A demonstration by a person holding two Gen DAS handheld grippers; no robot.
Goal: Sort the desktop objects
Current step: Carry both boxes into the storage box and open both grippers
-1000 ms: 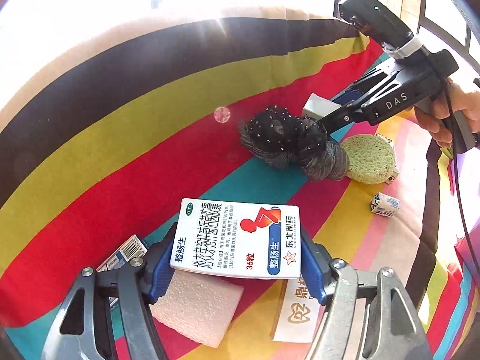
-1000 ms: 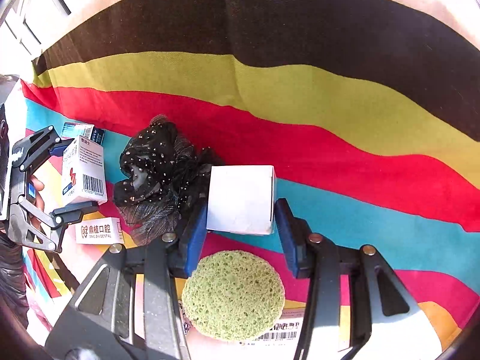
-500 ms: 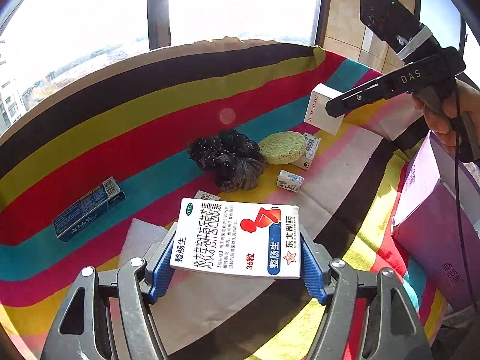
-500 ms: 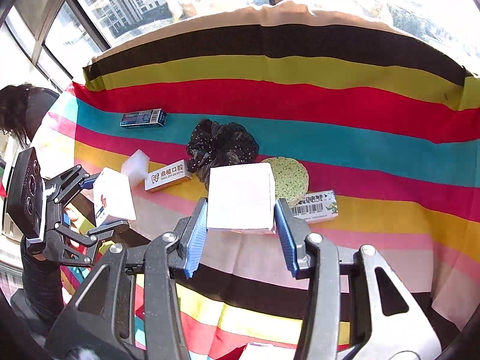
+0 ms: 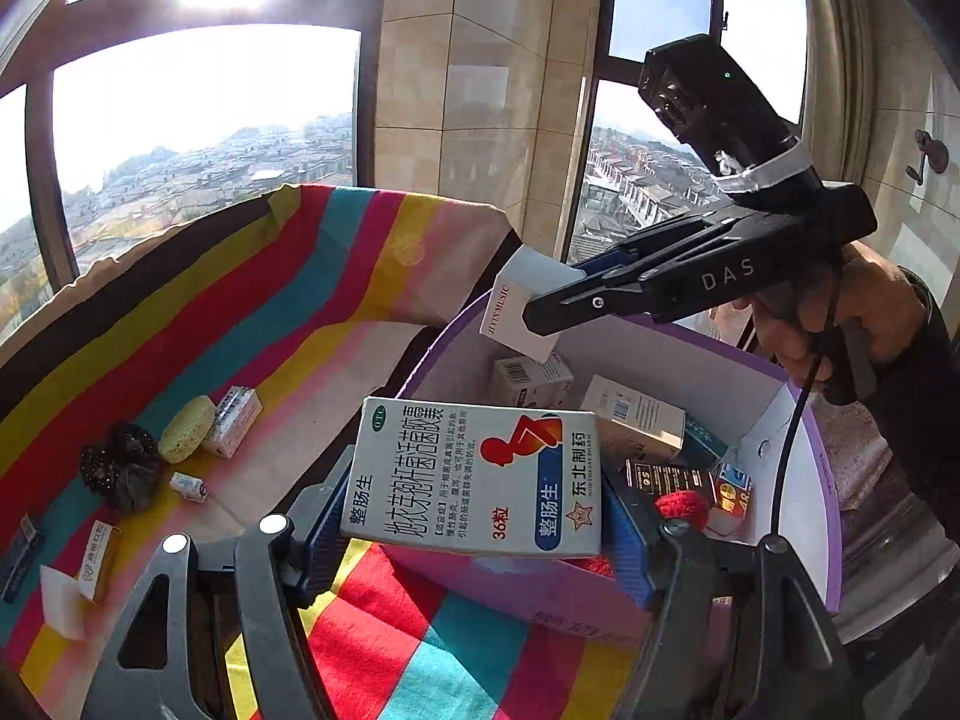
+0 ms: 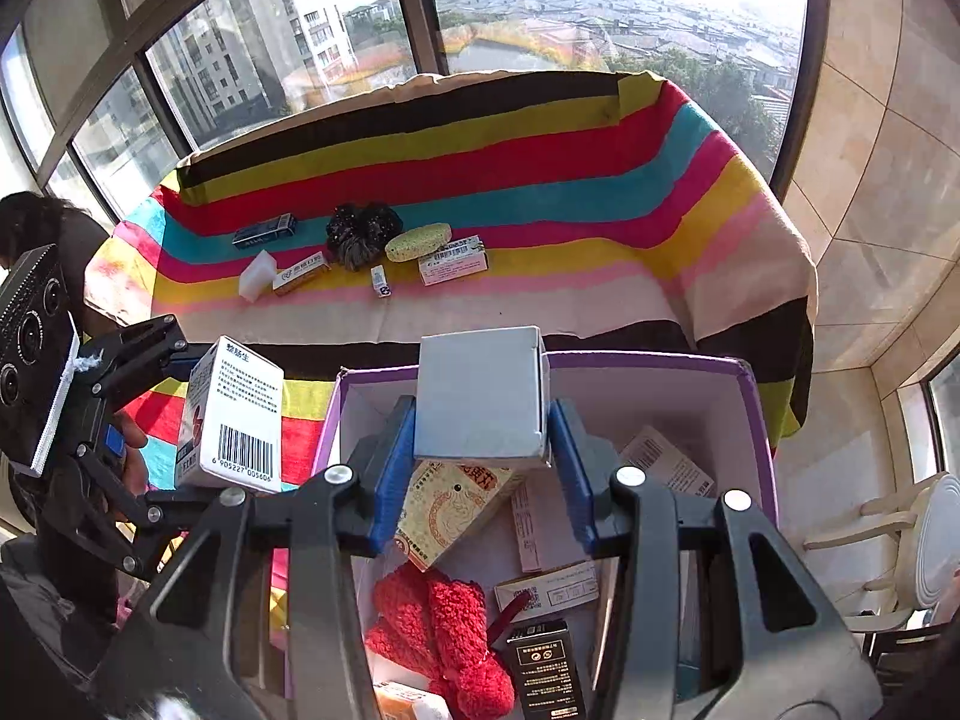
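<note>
Sunlit corner room, high up. Tall windows with dark frames on two sides; glare blowing out the upper left pane. Outside: low rooftops, trees, an apartment tower, blue sky. Beige tiled pillar between the panes, tiled wall to the right. Table draped in a striped cloth of black, olive, red, teal, yellow, pink. White chair at far right by the wall.
</note>
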